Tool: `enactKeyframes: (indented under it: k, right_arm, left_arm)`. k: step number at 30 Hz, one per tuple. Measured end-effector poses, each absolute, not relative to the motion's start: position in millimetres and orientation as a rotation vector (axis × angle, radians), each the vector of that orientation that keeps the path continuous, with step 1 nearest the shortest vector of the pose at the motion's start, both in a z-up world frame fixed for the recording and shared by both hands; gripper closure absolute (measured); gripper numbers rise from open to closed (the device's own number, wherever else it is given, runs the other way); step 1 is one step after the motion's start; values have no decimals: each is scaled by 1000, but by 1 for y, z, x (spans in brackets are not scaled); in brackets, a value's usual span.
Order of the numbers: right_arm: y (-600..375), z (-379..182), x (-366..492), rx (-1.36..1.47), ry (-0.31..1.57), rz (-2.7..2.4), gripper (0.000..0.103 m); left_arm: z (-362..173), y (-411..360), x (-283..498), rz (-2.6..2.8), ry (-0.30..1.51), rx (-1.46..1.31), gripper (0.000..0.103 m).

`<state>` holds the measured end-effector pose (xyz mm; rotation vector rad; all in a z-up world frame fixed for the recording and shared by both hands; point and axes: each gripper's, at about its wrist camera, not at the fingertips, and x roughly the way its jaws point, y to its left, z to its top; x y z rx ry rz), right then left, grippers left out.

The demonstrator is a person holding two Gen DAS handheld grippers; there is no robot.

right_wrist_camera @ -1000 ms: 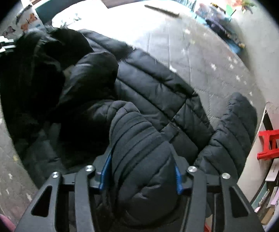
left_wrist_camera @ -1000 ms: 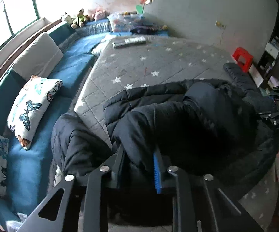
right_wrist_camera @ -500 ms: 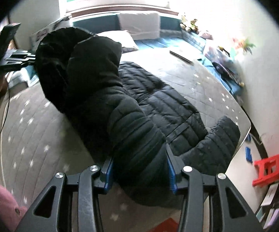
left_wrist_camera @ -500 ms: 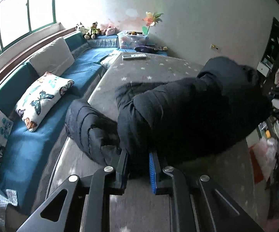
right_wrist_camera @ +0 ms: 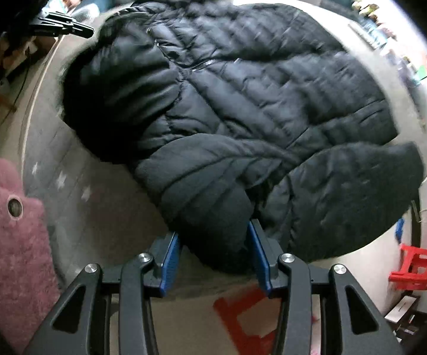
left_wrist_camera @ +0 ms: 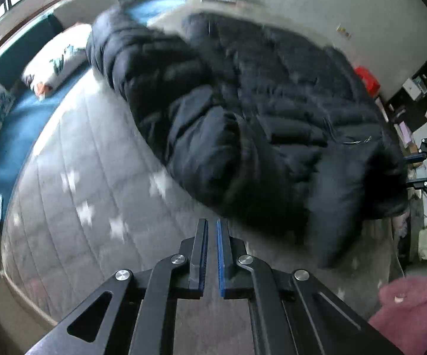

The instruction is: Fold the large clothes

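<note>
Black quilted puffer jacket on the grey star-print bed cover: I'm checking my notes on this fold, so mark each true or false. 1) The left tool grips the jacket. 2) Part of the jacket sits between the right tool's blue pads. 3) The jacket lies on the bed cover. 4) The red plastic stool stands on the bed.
1) False. The left tool is shut with nothing between its pads, and the black quilted puffer jacket lies beyond its tips.
2) True. A padded fold of the jacket sits in the right tool.
3) True. It rests on the grey star-print bed cover.
4) False. The red plastic stool stands off the bed, beyond its edge.
</note>
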<state>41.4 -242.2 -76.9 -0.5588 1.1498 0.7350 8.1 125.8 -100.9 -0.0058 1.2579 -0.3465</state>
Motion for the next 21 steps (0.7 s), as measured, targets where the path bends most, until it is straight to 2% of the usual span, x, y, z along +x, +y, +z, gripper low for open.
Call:
enactKeyframes:
  k: [5,9,12,17,21]
  right_arm:
    - [-244,-76,40,-620,1186,770,55]
    - [-247,-52,66,-473,1128,763,55]
    - [-229,-46,86,-374,1066,753,54]
    - [-187,-62,84,-318,1042,758,54]
    - [-165,-92,81,-321,1144,784,54]
  left_arm:
    - [-70,125,-3,-342,1236,-12,97]
    - [-35,105,11,-410,1179,-26,96]
    - [-32,73,33,-471,1184,-56,96]
    - [-34,15,48,-586,1168,-57,96]
    - [-30,-22,16,-809,1165,-8,96]
